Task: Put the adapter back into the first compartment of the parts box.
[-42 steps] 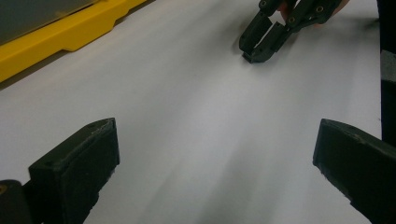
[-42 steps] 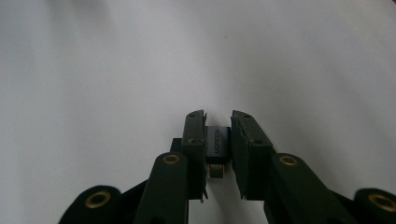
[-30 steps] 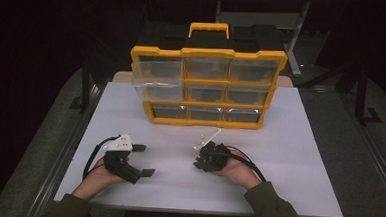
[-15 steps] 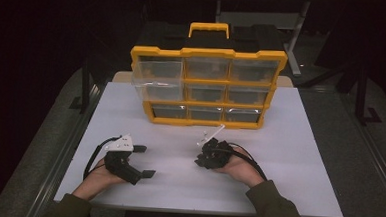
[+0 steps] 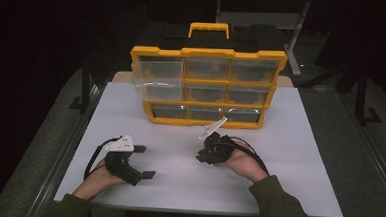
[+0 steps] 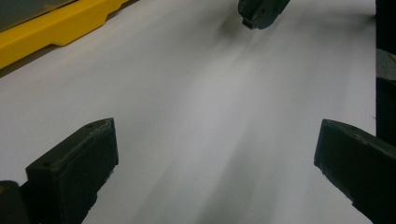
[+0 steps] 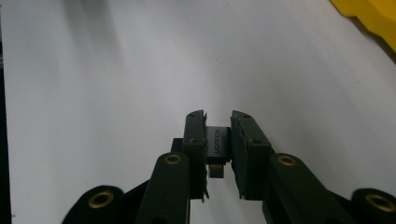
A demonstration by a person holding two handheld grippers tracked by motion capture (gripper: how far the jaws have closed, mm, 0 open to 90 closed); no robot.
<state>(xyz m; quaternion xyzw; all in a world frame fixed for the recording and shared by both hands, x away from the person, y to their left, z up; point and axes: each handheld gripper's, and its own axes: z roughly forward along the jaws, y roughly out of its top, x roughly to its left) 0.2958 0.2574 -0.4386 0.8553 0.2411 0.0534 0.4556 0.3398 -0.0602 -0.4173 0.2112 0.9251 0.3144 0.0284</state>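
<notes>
Darkness surrounds the white surface, on which a yellow organiser case with clear drawers stands upright at the far side, its black-and-yellow handle on top. Nearer the person, the right hand-held gripper is held low over the middle of the surface, just in front of the case, with a hand and a dark green sleeve behind it. In the right gripper view this hand-held gripper has its jaws drawn close together and pinches a small grey adapter between them; the adapter bears the lettering UGREEN, sits upright between the pads, and a short brownish plug end pokes out of it towards the camera, under the jaws. The adapter is thus clear of the surface, carried in the grip. The left hand-held gripper lies well apart to the left, near the front edge, its jaws spread wide; in the left gripper view its two black jaws stand far apart with bare white surface between them
</notes>
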